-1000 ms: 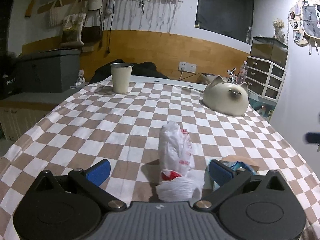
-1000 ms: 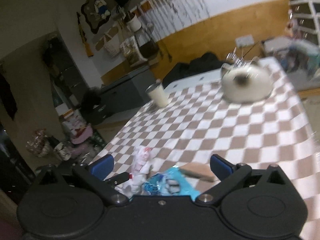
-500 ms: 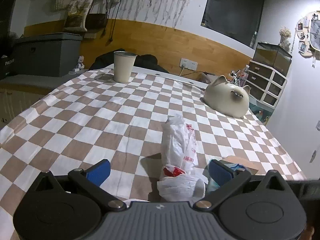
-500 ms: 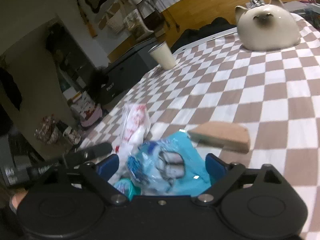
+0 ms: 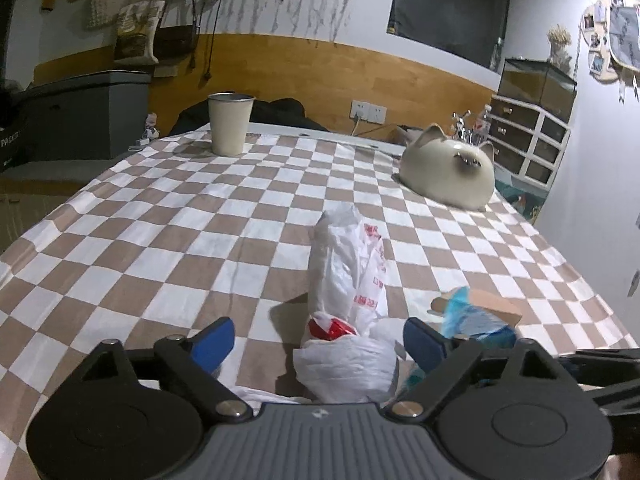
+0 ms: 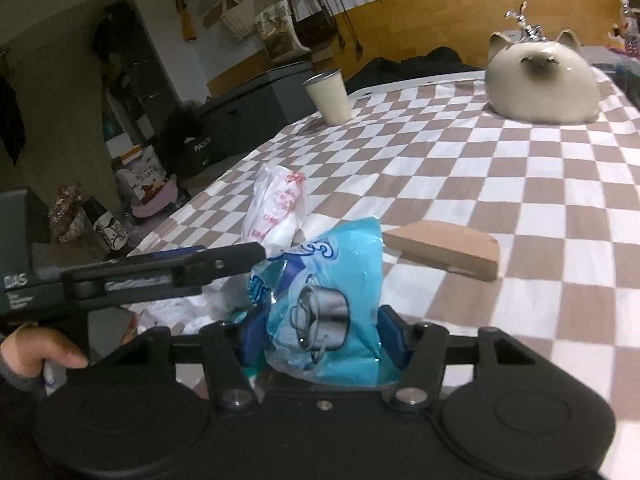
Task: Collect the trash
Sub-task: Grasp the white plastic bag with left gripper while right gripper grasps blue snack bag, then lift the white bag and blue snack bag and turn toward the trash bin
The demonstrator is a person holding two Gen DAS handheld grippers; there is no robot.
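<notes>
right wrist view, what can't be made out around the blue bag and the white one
- Blue bag, bottom: hidden behind the right claw's body.
- White bag, near end: covered by the left claw's finger and the blue bag.
- White bag's red print: too small to read.
- Brown piece: near edge behind the blue bag; can't tell what it is.

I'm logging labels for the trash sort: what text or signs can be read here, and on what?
"PACK", cut off at the frame edge: dark box beside the table.
"DAS": left gripper body.
Red print on white plastic bag: too blurred to read.
Blue lettering on blue wrapper: unreadable; a pot picture shows.
</notes>
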